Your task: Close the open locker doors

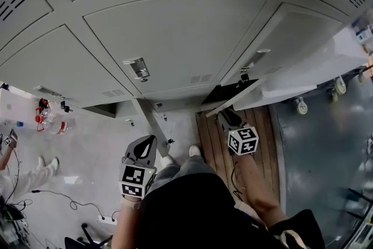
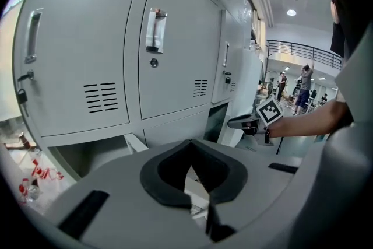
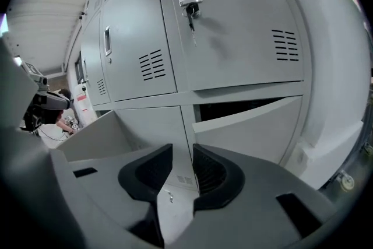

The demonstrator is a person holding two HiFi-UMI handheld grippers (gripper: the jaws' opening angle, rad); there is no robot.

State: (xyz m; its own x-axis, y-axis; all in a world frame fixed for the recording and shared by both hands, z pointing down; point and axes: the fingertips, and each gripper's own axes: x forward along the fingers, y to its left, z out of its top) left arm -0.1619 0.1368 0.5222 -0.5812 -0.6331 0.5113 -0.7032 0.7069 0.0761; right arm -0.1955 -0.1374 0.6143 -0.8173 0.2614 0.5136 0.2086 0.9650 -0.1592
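Locker bank (image 1: 175,38): the upper doors (image 2: 175,61) sit flush and shut. Two doors in the bottom row stand open.
- Left open door (image 1: 150,123): swung out edge-on toward the person.
- Right open door (image 1: 303,70): swung wide, with a dark compartment showing behind its near end.

By my reading, neither of these is closed yet, so both are left to do.

Left tongs (image 1: 141,150): pads together, nothing between them. They are held low and aimed at the bank, just beside the left open door's free edge and apart from it as far as the head view shows.

Right tongs (image 1: 229,118): pads apart by a narrow gap, nothing in it. The bare forearm (image 1: 256,183) stretches forward, with the tips close to the right open door's lower edge. I cannot tell whether they touch it. Likely the right door is the one in hand.
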